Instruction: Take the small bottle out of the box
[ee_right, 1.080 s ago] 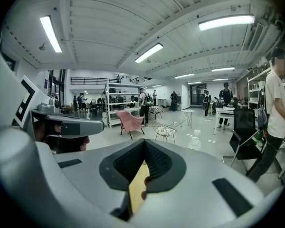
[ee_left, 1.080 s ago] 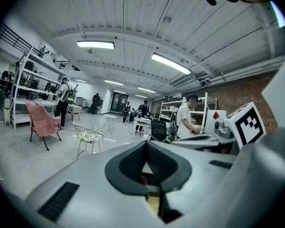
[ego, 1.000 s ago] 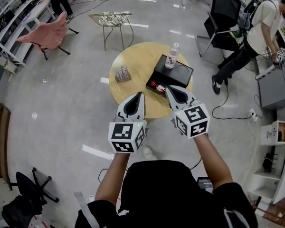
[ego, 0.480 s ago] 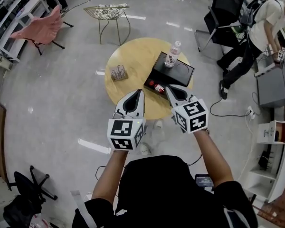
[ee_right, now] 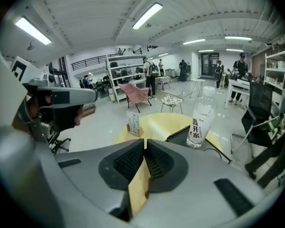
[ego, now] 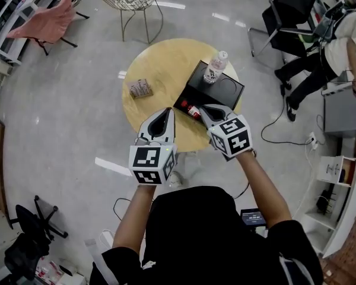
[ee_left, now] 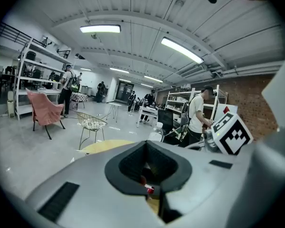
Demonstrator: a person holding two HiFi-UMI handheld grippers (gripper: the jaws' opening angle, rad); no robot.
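The small bottle (ego: 193,110), red-labelled, is in the near left corner of the black box (ego: 224,95), which sits on the right half of the round yellow table (ego: 160,70). The bottle seems to lie on its side. Its long axis appears to run along the box's near edge, slanting from far left to near right, though it is too small to be sure.

Your right gripper (ego: 203,107) is the nearer one. Its tip is just beside the bottle, on the bottle's right and a little towards you, and it points across the table at a slant to the left. Its two jaws are pressed together with nothing between them, and only bare tabletop shows below the pads.

Your left gripper (ego: 170,110) is further left, over the table's near edge and clear of the box. It points straight ahead, with the bottle ahead of it and to its right. Its jaws also meet at the tip and hold nothing.

A tall water bottle (ego: 215,68) stands on the box's far end, well beyond the small one.

I judge that the right jaws must spread first, then come in across the bottle's short side.
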